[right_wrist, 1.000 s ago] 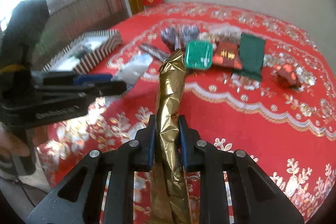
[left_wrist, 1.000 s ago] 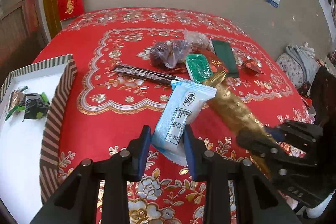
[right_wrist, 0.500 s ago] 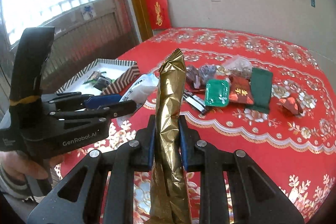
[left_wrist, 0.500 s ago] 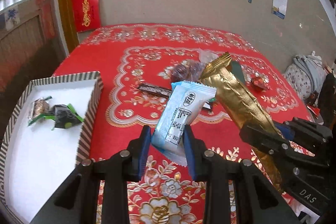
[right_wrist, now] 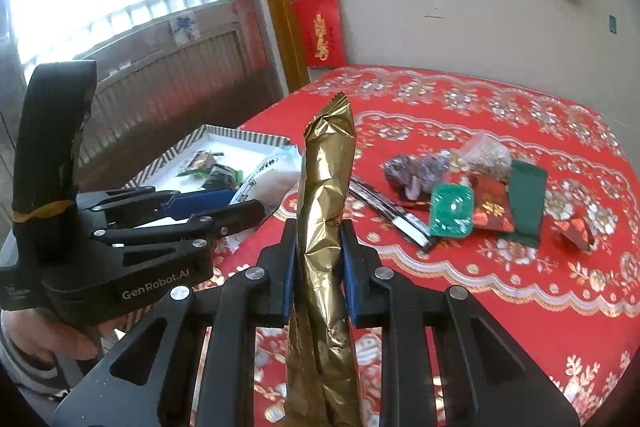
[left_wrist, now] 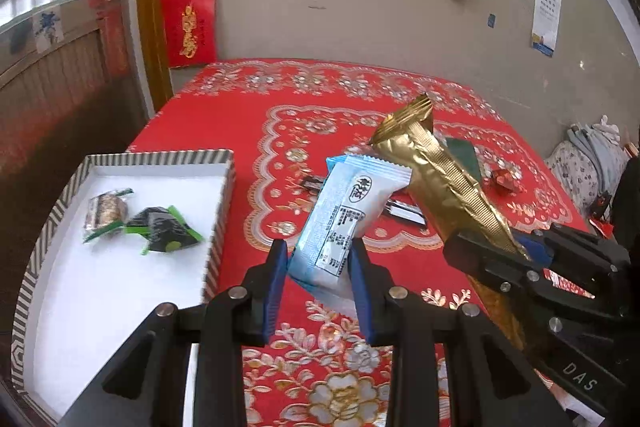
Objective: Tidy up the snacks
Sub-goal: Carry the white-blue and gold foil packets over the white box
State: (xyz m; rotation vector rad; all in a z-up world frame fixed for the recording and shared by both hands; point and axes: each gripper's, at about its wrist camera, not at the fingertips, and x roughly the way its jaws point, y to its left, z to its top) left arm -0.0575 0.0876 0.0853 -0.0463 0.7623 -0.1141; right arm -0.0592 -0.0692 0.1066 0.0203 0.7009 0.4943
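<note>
The blue-and-white packet (left_wrist: 343, 223) sits clamped between the left gripper (left_wrist: 320, 287)'s nearly closed pads, lifted clear of the red tablecloth (left_wrist: 256, 131). The long gold packet (right_wrist: 326, 227) stands upright in the right gripper (right_wrist: 318, 267), pinched tight. Compared with a second ago, both have risen and swung toward the striped box (left_wrist: 224, 195), which now fills the left wrist view from eight to ten o'clock (two small snacks (left_wrist: 140, 223) already inside). The remaining pile (right_wrist: 472, 195) lies at two o'clock in the right view, so dropping off looks next.
</note>
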